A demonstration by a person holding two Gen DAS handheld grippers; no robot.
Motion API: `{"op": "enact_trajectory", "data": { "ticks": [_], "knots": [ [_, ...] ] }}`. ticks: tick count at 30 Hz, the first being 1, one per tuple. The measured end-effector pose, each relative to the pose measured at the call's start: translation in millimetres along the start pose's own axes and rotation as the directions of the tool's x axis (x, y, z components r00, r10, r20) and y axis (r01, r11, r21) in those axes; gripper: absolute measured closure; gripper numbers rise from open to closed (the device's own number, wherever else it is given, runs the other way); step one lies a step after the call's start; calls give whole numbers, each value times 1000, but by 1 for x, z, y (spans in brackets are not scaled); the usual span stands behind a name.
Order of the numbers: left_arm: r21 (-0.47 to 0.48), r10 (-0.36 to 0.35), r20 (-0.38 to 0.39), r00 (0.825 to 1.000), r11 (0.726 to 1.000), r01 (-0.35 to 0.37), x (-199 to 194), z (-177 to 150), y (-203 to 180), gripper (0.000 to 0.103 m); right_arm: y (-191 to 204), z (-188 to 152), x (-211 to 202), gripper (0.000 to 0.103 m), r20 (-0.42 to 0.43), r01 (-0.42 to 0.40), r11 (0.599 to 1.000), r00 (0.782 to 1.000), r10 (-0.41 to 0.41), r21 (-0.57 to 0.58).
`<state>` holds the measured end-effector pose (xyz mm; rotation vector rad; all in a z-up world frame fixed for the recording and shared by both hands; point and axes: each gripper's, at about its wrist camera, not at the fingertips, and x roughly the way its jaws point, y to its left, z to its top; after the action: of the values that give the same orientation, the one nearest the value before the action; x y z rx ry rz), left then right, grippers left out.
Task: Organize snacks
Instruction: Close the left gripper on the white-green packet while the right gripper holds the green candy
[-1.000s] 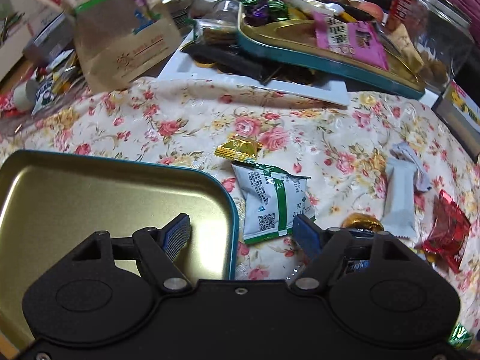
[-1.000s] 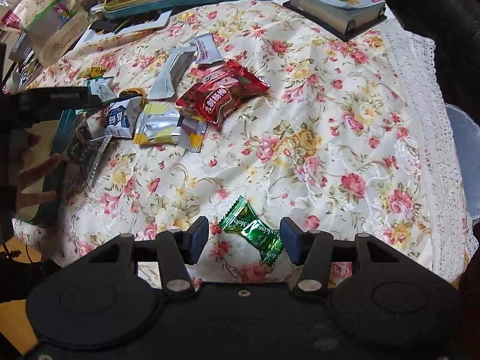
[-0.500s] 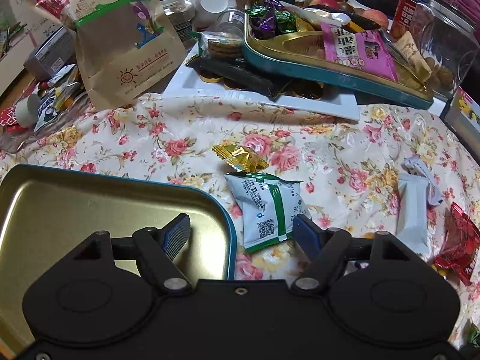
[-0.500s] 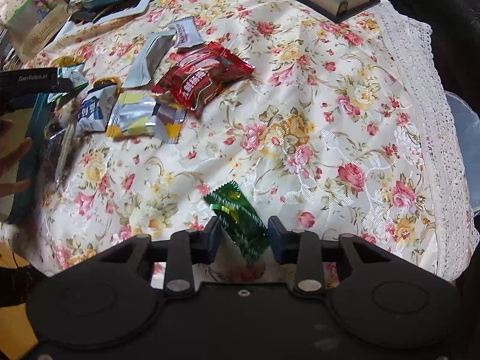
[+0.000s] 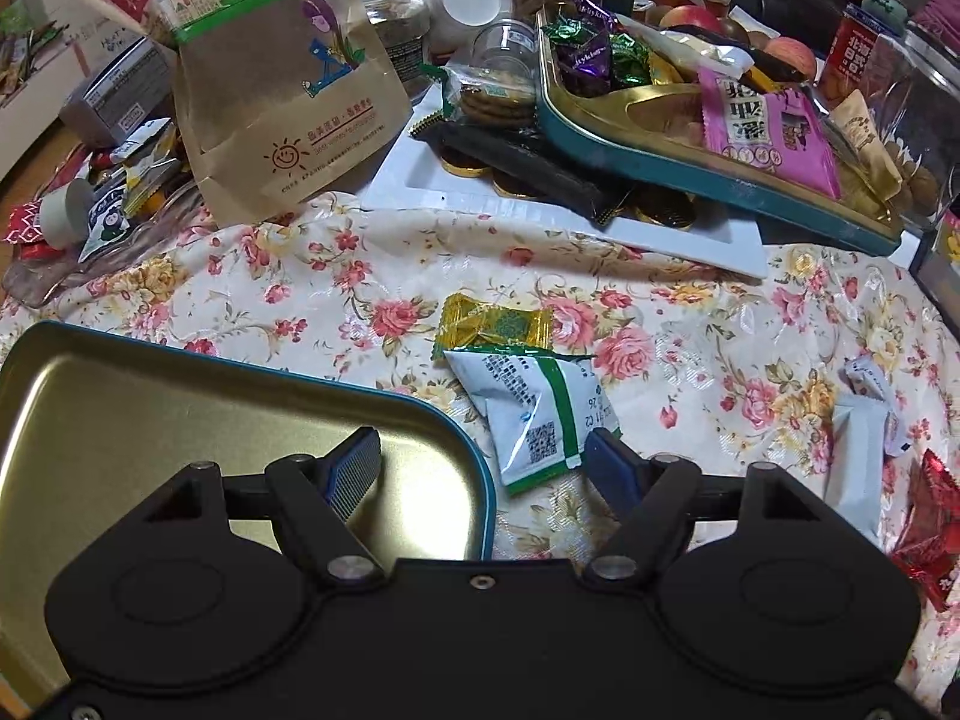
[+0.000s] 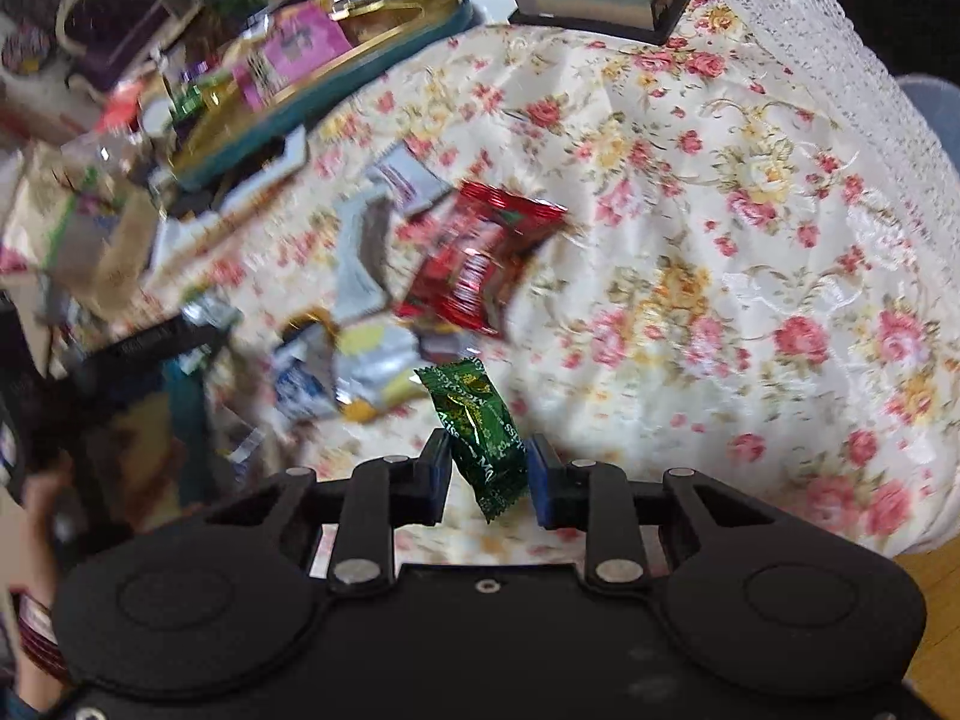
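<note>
Now the left gripper (image 5: 483,459) hangs with jaws spread over the tin's (image 5: 180,396) right rim, as before; the right gripper (image 6: 487,468), pinching the green candy (image 6: 477,432), has lifted it off the counter (image 6: 690,252), seen only in its own blurred view.

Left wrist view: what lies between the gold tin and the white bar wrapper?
The green-striped white packet and bare floral cloth lie between the gold tin and white bar wrapper.

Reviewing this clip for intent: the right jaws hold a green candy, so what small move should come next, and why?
Probably carry the green candy, clamped in the right gripper, left toward the gold tin tray. The candy is off the floral cloth, and the tray looks bare.
</note>
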<state>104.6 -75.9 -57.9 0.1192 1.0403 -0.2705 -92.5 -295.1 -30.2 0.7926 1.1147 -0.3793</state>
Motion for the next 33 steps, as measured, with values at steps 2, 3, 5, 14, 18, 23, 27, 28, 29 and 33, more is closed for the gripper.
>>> {"op": "enact_trajectory", "data": {
  "ticks": [2,3,5,14,18,23,27,28,29,33],
  "knots": [
    [-26,-23,-5,1000,999,23,-4,2,4,26,3,3,-3,74,18,-21,999,1000,20,44],
    [-41,-35,-7,999,999,35,-6,3,7,26,5,4,-5,74,30,-24,998,999,22,54],
    [-75,-52,-12,999,996,51,-8,5,11,26,7,5,-9,74,57,-24,998,998,20,62],
    [-70,-14,-63,998,998,9,12,22,6,26,6,0,-17,74,80,-39,996,996,32,77],
    [-78,-32,-108,994,997,23,23,27,-3,27,7,1,-16,74,82,-33,996,996,26,79],
    [-85,15,-123,992,996,-26,22,27,-11,29,13,2,-16,74,95,-17,998,995,12,57],
    [-180,-56,-115,992,983,35,5,26,-4,31,16,4,-18,74,103,-23,999,994,19,40],
    [-175,-60,-102,993,984,42,0,27,-3,31,17,4,-19,74,105,-25,999,994,21,37],
    [-166,-55,-85,995,985,40,-4,28,-4,31,18,4,-19,74,106,-27,999,994,23,34],
    [-96,-82,-28,996,992,79,-3,35,-9,31,21,1,-19,74,102,-29,999,994,27,15]
  ]
}}
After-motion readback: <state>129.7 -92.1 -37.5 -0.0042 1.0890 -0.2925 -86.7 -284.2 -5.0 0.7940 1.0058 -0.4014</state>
